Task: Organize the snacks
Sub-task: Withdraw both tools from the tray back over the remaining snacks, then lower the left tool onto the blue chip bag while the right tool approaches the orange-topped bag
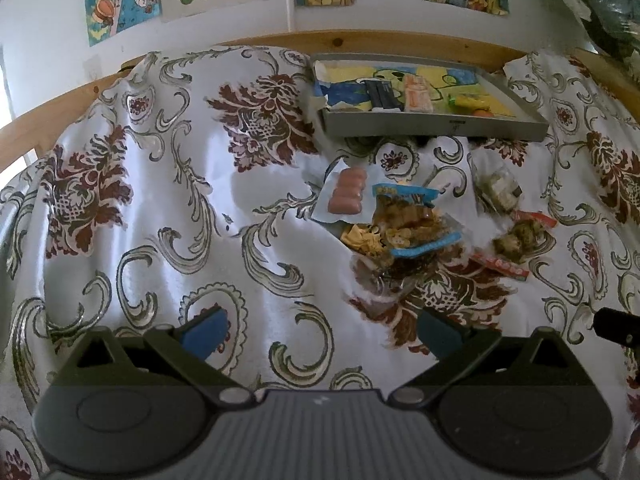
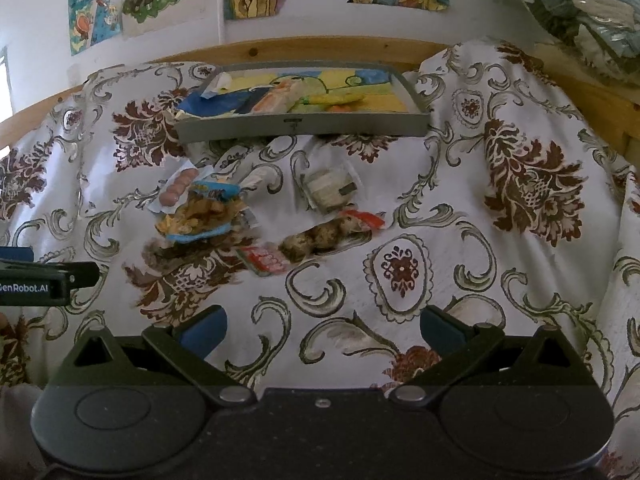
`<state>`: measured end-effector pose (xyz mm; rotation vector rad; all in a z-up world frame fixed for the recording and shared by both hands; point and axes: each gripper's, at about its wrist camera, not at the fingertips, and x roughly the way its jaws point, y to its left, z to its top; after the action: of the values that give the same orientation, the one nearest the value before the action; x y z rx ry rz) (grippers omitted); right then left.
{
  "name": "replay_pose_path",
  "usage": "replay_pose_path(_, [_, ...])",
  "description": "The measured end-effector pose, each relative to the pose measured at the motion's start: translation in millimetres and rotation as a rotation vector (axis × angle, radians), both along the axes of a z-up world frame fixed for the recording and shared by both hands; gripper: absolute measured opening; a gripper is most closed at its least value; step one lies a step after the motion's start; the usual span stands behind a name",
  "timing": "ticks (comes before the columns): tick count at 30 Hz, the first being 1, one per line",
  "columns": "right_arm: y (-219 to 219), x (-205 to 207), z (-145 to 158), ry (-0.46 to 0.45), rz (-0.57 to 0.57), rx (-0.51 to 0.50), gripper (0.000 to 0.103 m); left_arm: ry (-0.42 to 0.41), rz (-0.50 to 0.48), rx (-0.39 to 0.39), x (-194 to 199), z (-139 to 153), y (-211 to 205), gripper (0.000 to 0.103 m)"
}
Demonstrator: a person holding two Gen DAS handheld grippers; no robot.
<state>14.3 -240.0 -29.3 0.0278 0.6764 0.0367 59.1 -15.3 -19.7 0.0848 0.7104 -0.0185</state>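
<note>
Your left tool (image 1: pixel 320 334) and right tool (image 2: pixel 322 330) both hover spread apart and empty above the patterned cloth (image 2: pixel 480 240), while the loose snack packets (image 2: pixel 200 216) lie just before the gray tray (image 2: pixel 300 128), which already holds several.

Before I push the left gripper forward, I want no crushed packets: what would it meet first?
Probably bare tablecloth; the open left gripper points just left of the blue-edged snack packet, though depth is unclear.

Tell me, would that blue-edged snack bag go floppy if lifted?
Probably floppy: the blue-edged snack bag looks like thin crinkled film with lumpy contents, so it should sag. Likely light, maybe slippery given its glossy wrapper. It overlaps the sausage pack, which might shift.
</note>
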Motion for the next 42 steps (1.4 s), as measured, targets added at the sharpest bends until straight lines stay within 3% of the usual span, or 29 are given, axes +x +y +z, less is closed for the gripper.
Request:
replay_pose_path(16, [-2, 14, 5, -0.051, 0.037, 0.001, 0.102, -0.04, -0.03, -0.001, 6, -3, -3, 0.103])
replay_pose_path(25, [-10, 36, 1, -0.074, 0.096, -0.045, 0.102, -0.026, -0.092, 0.016, 36, -1, -13, 0.103])
replay_pose_path(34, [-22, 71, -13, -0.009, 0.206, -0.026, 0.102, 0.029, -0.091, -0.032, 75, -9, -26, 0.103])
replay_pose_path(42, [-25, 106, -27, 0.048, 0.232, 0.088, 0.1, 0.062, -0.113, -0.059, 112, -14, -45, 0.103])
